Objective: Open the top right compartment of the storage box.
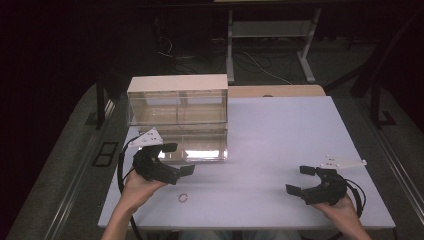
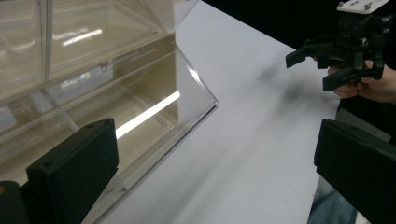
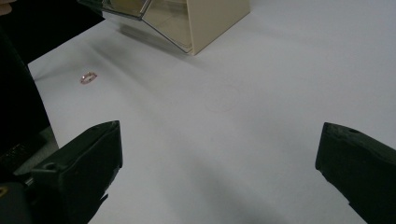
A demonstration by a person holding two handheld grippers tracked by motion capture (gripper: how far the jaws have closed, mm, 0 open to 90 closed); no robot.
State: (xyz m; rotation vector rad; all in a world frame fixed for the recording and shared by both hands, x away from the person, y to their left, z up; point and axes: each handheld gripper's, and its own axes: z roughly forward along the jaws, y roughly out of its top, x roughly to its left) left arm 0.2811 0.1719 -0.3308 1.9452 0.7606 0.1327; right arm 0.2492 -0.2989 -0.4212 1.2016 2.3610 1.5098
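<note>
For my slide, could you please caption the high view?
Two open tools, left tool beside a clear drawer box, small ring between.

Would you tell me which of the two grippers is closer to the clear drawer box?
The left gripper, at the clear drawer box's lower front; the right gripper sits far across the table.

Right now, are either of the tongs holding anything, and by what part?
Nothing is held. The left tongs are open beside the clear box; the right tongs are open over the bare table.

Clear drawer box [image 1: 177,117] (beige top), white table [image 1: 280,145], black grippers.
</note>
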